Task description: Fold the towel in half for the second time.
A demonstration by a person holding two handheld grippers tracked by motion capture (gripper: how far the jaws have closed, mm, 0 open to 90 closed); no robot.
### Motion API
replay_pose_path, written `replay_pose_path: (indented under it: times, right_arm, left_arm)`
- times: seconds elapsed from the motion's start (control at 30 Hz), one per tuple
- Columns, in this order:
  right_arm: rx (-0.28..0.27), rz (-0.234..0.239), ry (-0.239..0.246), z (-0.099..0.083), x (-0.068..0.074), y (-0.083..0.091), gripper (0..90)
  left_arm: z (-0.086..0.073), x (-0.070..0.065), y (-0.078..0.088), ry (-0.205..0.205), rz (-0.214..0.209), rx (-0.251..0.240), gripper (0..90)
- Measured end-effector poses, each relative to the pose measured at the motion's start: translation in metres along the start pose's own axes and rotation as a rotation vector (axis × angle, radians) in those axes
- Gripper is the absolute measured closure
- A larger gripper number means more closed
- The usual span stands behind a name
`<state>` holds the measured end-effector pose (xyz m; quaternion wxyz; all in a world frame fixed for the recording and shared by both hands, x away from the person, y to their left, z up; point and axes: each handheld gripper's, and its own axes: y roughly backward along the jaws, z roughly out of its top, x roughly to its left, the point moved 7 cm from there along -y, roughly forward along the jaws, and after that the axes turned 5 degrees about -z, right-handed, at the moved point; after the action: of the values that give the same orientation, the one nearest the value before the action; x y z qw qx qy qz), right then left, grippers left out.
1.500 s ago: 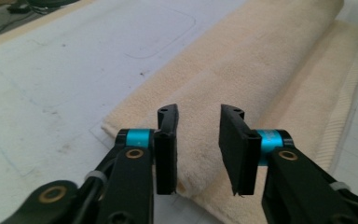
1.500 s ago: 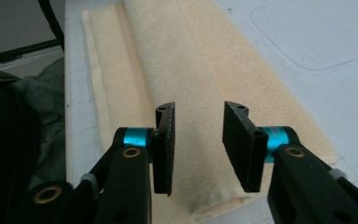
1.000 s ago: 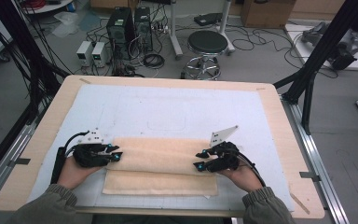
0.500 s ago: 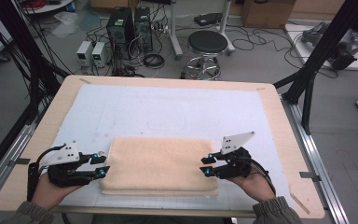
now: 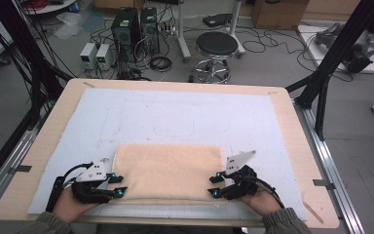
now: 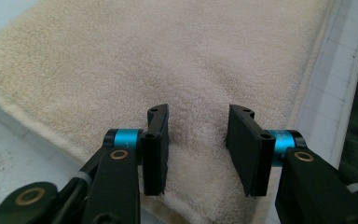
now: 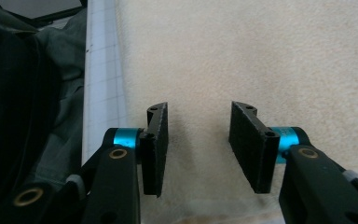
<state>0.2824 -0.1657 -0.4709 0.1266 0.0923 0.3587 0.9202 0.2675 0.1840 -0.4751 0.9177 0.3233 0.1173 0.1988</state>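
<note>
A cream towel [image 5: 170,170] lies folded flat on the white mat [image 5: 175,112], near the table's front edge. My left gripper [image 5: 119,185] sits at the towel's near left corner and my right gripper [image 5: 213,185] at its near right corner, both pointing inward. In the left gripper view the jaws of the left gripper [image 6: 198,140] stand apart over the towel [image 6: 191,60] without pinching it. The right gripper [image 7: 198,140] likewise stands open above the towel [image 7: 261,56]. Both pairs of jaws have just been opening, with only the flat towel surface under the gap.
The wooden table [image 5: 292,122] carries the mat, whose far half is bare. A dark sleeve [image 7: 28,116] lies past the mat's near edge. On the floor beyond the table stand a stool [image 5: 216,46], computer cases [image 5: 126,29] and cables.
A second ago both grippers held a towel edge over the towel's middle. They drew it toward the near edge, let go, and now rest open at the near corners.
</note>
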Motion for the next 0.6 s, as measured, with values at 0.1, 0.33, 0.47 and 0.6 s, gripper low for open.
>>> replay_pose_path:
  times: [0.1,0.33,0.47,0.6]
  right_arm:
    - [0.016,-0.012,0.035,-0.006,0.005,-0.003,55.9]
    - [-0.019,-0.045,0.009,0.003,-0.002,0.006,54.5]
    - [-0.052,-0.118,-0.014,0.017,-0.021,0.014,48.2]
    - [-0.080,-0.197,-0.042,0.028,-0.045,0.020,42.9]
  left_arm:
    - [-0.001,-0.002,0.001,-0.003,0.001,-0.003,59.4]
    - [0.008,0.004,0.010,0.004,0.018,-0.045,57.2]
    - [0.023,0.018,0.017,0.011,0.068,-0.100,51.8]
    - [0.035,0.033,0.021,0.025,0.120,-0.139,46.1]
